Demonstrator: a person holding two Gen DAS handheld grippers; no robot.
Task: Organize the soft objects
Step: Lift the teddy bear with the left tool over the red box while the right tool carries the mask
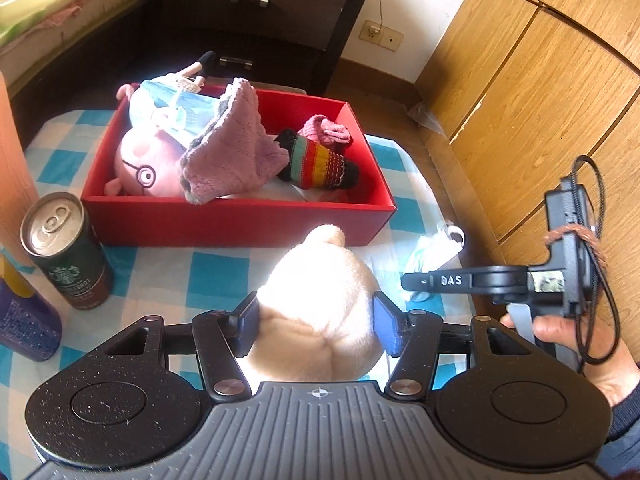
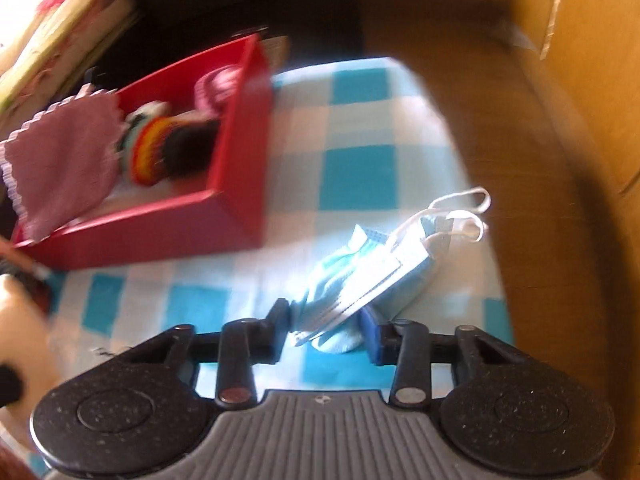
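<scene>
Now, left tool [image 1: 316, 316]: we have it clamped on the cream plush [image 1: 320, 300].
Red box [image 1: 240, 220]: directly beyond, far side.
Right tool [image 2: 326, 330]: pads closed around the blue masks [image 2: 360, 284].

On the table [image 1: 216, 276] the box [image 1: 240, 220] sits toward the far edge with the pig toy [image 1: 140, 160], towel [image 1: 236, 140] and mitten [image 1: 316, 160] in it, the can [image 1: 68, 252] just left of it, the face masks [image 2: 368, 276] near the right edge.
</scene>
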